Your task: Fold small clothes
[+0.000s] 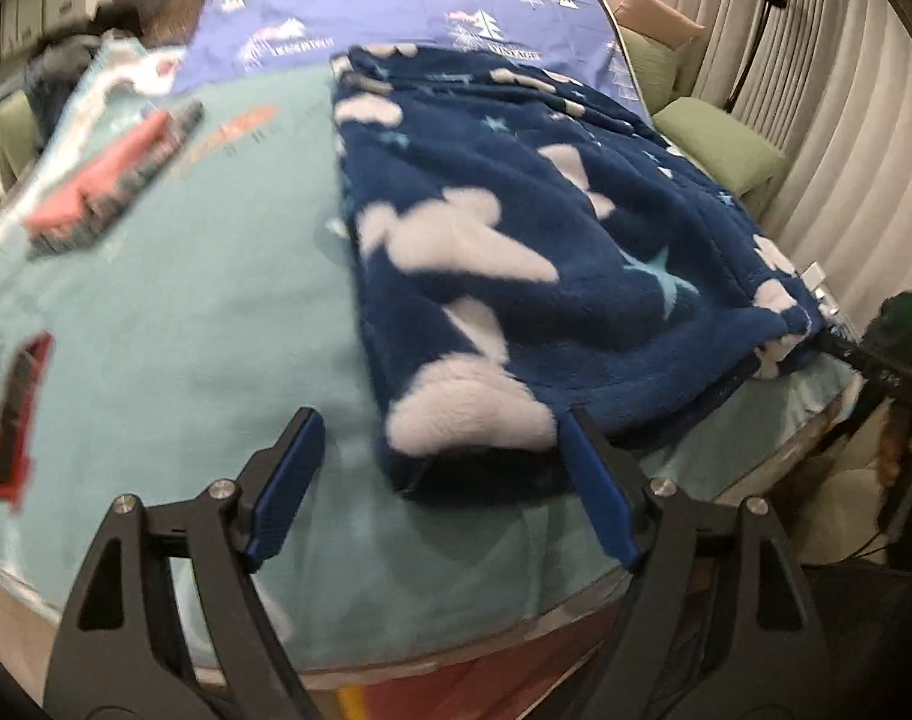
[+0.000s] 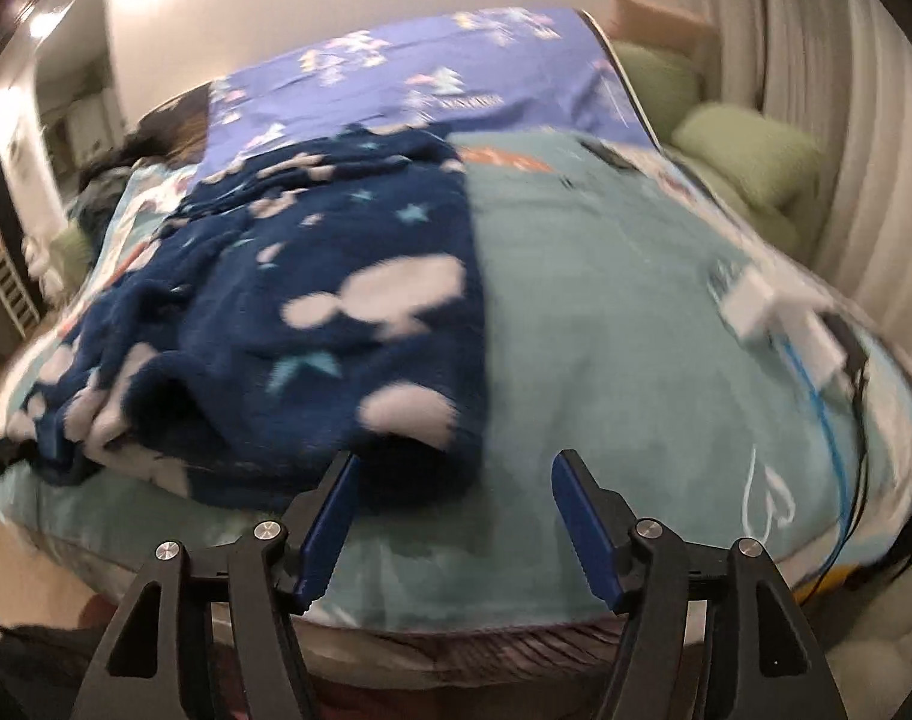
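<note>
The left gripper (image 1: 441, 480) hangs with jaws spread and nothing between them, above the near edge of the bed. The navy fleece garment (image 1: 516, 252), patterned with white clouds and pale stars, lies flat on the teal bedcover (image 1: 186, 312); its near hem reaches the right pad at about 3 o'clock of the gripper, though whether they touch cannot be told. Bare teal cover lies at 9 o'clock, with a folded pink and grey piece (image 1: 108, 180) well off at 10 o'clock.

The right gripper (image 2: 453, 507) is likewise spread and empty. In its view the navy fleece garment (image 2: 312, 324) lies from 9 to 12 o'clock, its near corner just beside the left pad. Open teal bedcover (image 2: 606, 330) fills 12 to 3 o'clock, up to a white adapter (image 2: 774, 324) with a blue cable (image 2: 822, 420) near the bed's right edge.

A lilac printed sheet (image 1: 396, 6) covers the far end. Green cushions (image 1: 714, 144) and pale curtains (image 1: 846, 120) stand at 2 o'clock.
</note>
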Demonstrator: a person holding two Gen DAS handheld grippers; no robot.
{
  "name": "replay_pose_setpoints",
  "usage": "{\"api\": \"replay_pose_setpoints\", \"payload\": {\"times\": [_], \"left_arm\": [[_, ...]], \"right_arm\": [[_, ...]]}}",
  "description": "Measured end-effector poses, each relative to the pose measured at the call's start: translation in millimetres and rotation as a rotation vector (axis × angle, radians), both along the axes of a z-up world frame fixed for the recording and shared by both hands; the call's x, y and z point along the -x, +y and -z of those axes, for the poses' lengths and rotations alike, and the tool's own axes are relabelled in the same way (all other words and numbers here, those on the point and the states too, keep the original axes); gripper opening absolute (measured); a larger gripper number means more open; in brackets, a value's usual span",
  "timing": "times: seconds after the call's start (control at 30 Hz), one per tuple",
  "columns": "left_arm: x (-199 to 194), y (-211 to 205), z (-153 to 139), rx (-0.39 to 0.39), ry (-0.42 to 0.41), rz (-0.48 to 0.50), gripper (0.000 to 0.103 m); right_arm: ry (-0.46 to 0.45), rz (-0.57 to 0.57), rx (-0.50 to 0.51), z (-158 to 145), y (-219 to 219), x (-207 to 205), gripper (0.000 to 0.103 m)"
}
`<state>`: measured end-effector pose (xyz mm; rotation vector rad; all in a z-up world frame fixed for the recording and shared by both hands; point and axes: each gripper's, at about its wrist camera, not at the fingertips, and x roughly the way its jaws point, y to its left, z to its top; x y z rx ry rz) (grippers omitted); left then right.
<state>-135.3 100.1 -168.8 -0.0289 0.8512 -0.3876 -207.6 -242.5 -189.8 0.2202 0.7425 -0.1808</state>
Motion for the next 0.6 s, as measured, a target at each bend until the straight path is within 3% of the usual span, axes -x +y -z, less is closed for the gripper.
{"api": "replay_pose_setpoints", "payload": {"times": [0.07, 0.13, 0.17, 0.2, 0.23, 0.3, 0.37, 0.5, 0.6], "left_arm": [[-4, -5, 0, -0.003, -0.022, -0.015, 0.079], [-6, -11, -3, 0.013, -0.039, 0.001, 0.051], [-10, -13, -5, 0.033, -0.032, 0.005, 0.019], [-15, -11, -7, 0.063, -0.014, -0.007, 0.015], [-15, -6, -10, 0.093, -0.008, -0.019, 0.013], [-11, 9, -27, 0.15, -0.037, -0.06, 0.013], [-3, 25, -46, 0.157, -0.061, -0.071, 0.013], [6, 39, -52, 0.122, -0.05, -0.065, 0.014], [9, 29, -45, 0.045, -0.039, -0.058, 0.018]], "right_arm": [[-0.004, -0.004, -0.042, 4, -4, -8, 0.067], [-0.017, -0.013, -0.037, 6, -1, -15, 0.067], [-0.02, -0.016, -0.033, 7, 1, -19, 0.061], [-0.022, -0.02, -0.037, 7, 3, -24, 0.044], [-0.028, -0.032, -0.063, 5, 4, -26, 0.006], [-0.056, 0.003, -0.121, -9, -2, -21, 0.004], [-0.083, 0.043, -0.119, -29, -14, -3, 0.004], [0.01, 0.01, -0.06, -35, -21, 9, 0.005], [0.054, 0.06, -0.02, -28, -19, 12, 0.021]]}}
